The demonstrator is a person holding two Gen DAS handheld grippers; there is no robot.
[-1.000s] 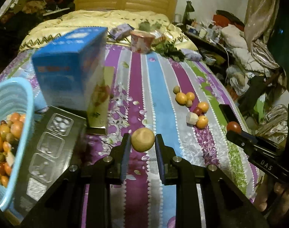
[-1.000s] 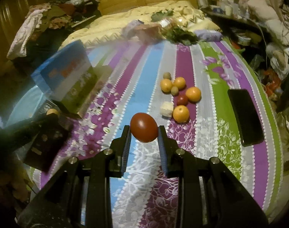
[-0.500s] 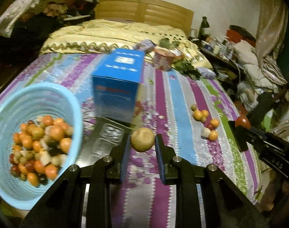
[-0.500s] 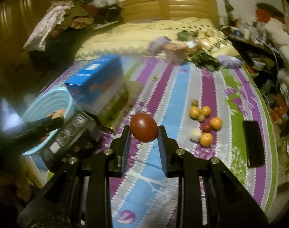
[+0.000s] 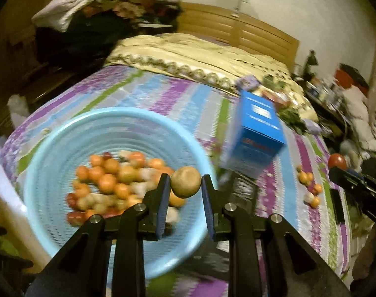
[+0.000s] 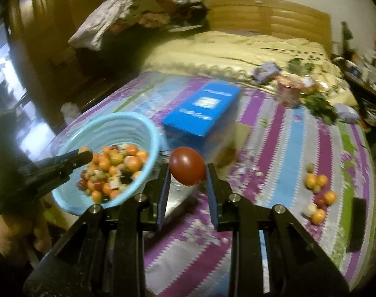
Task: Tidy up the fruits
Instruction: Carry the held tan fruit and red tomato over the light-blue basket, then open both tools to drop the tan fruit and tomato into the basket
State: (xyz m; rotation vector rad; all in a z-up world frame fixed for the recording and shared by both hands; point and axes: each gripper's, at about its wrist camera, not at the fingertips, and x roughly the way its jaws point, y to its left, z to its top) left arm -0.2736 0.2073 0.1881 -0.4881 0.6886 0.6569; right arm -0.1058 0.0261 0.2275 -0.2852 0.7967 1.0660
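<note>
My left gripper is shut on a tan round fruit and hangs over the light blue basket, which holds several orange, red and pale fruits. My right gripper is shut on a dark red fruit, above the bedspread just right of the basket. In the right wrist view the left gripper reaches over the basket with its fruit. A small pile of loose fruits lies on the striped bedspread at the right; the same loose fruits appear in the left wrist view.
A blue carton stands behind the basket, with a dark plastic tray in front of it. A black phone lies at the bed's right edge. A pink cup and leafy greens sit farther back by the cream quilt.
Both grippers have swung left and risen, each still holding its fruit. The basket has come from the left edge to under the left gripper, and the loose fruit pile has slid right.
</note>
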